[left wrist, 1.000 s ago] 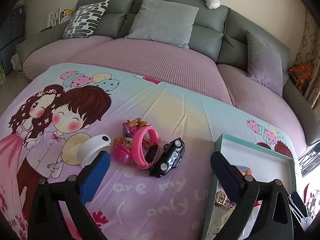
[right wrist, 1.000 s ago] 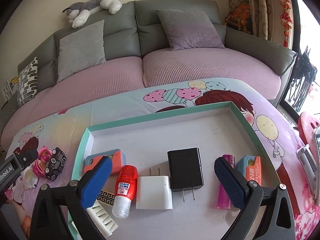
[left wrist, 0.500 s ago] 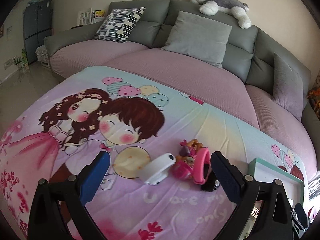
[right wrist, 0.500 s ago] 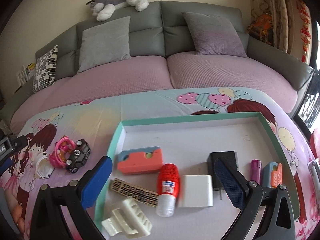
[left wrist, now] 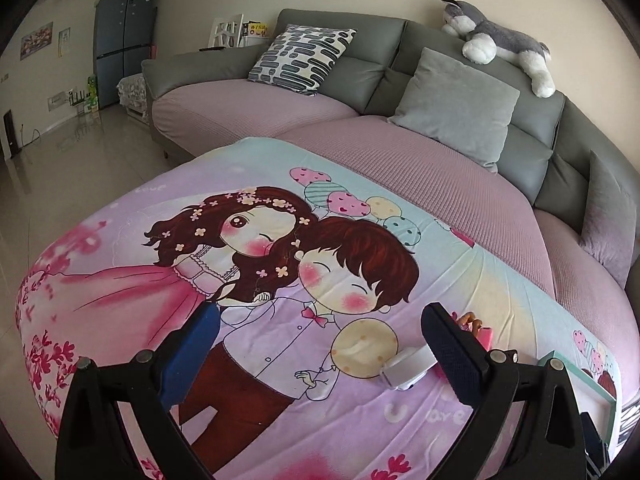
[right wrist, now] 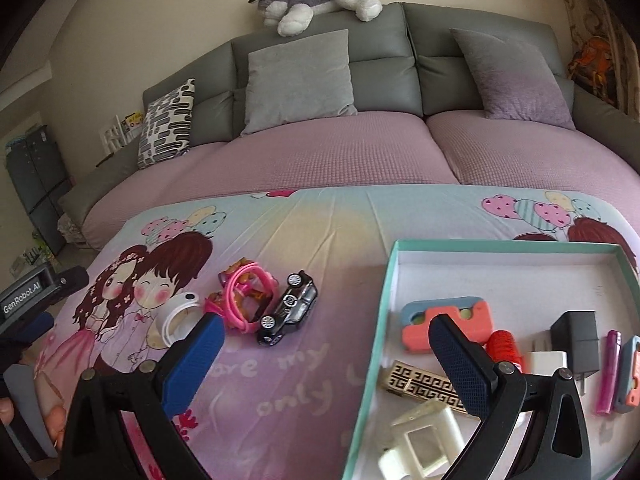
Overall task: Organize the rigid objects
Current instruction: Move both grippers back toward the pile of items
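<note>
**Three loose toys left beside the tray**

My right hand-held gripper [right wrist: 320, 344] hung wide and empty over the table [right wrist: 320, 216], near the tray [right wrist: 394, 268]. My left hand-held gripper [left wrist: 320, 340] was wide and empty too, aimed away from the pile.

Outside the tray, clustered and touching: one black toy car [right wrist: 289, 309], one pink toy watch [right wrist: 245, 297], one white band [right wrist: 178, 314].

The car looked light, hard and glossy, likely slippery; I'd pinch it across the doors. The watch strap looked springy; grip its rim.

In the tray I counted about nine items.
</note>
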{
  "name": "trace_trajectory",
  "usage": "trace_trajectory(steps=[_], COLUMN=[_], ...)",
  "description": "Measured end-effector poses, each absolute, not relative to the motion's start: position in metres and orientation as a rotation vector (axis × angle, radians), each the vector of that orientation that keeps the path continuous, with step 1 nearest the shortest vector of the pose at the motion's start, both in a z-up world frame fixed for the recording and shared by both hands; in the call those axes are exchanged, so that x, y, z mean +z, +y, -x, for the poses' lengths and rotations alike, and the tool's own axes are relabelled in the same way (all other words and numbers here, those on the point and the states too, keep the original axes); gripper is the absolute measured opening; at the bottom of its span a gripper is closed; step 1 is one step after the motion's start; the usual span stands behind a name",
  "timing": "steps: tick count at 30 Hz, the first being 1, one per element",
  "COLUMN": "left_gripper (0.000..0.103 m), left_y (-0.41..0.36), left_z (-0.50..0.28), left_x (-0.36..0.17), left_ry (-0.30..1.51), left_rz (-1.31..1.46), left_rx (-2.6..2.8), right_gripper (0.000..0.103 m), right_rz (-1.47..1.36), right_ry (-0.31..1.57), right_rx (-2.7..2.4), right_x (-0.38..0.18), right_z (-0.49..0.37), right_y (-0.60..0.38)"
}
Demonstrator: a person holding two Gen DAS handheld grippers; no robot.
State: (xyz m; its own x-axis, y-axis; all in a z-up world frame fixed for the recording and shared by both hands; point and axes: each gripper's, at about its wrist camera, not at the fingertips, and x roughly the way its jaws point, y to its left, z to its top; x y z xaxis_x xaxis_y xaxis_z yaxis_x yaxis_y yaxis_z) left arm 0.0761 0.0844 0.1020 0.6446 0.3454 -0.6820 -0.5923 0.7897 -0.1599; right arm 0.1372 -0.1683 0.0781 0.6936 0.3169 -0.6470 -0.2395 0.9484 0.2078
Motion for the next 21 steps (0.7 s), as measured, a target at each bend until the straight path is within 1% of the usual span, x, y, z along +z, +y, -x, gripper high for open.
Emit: trace_trajectory(steps=[5,8,10,11,14,16,18,21], left_gripper=[0.101,0.101,0.101,0.101,0.101,0.101,0.101,0.101], left_y=[0.080,0.070,0.065,0.064,0.065,0.064,0.062,0.054], left_z=[-0.085,-0.096,-0.101,-0.102,-0.105,-0.108,-0.113,-0.120], left_x=[0.092,0.081,0.077,0.075,0.070,0.066,0.060,0.052], left_ry=[0.736,0.810,0.828,0.829,0.831,0.834,0.841,0.851], left_rz=[0.355,0.276,0.221,0.211,0.220,0.228,0.222,0.176], left_rx=[0.494,0.452,0.454,0.455,0.422,0.398,0.376,0.351], right_gripper=[0.103,0.103,0.102,0.100,0.089,0.087,0.083,0.080], right_rz=[-0.115,-0.112,-0.116,-0.120,-0.139,-0.137,-0.139,-0.148], right_ry=[0.754,0.773,0.779,0.785,0.809,0.828,0.840,0.860], right_rx=[0.351,0.354,0.357,0.356,0.350,0.335,0.326,0.327], right_x=[0.073,0.068,0.066,0.065,0.060,0.056,0.054,0.050], right_z=[-0.138,-0.139,-0.140,-0.141,-0.145,-0.148,-0.149,-0.153], right_y=[-0.156,-0.151,-0.150,-0.150,-0.151,-0.150,-0.149,-0.148])
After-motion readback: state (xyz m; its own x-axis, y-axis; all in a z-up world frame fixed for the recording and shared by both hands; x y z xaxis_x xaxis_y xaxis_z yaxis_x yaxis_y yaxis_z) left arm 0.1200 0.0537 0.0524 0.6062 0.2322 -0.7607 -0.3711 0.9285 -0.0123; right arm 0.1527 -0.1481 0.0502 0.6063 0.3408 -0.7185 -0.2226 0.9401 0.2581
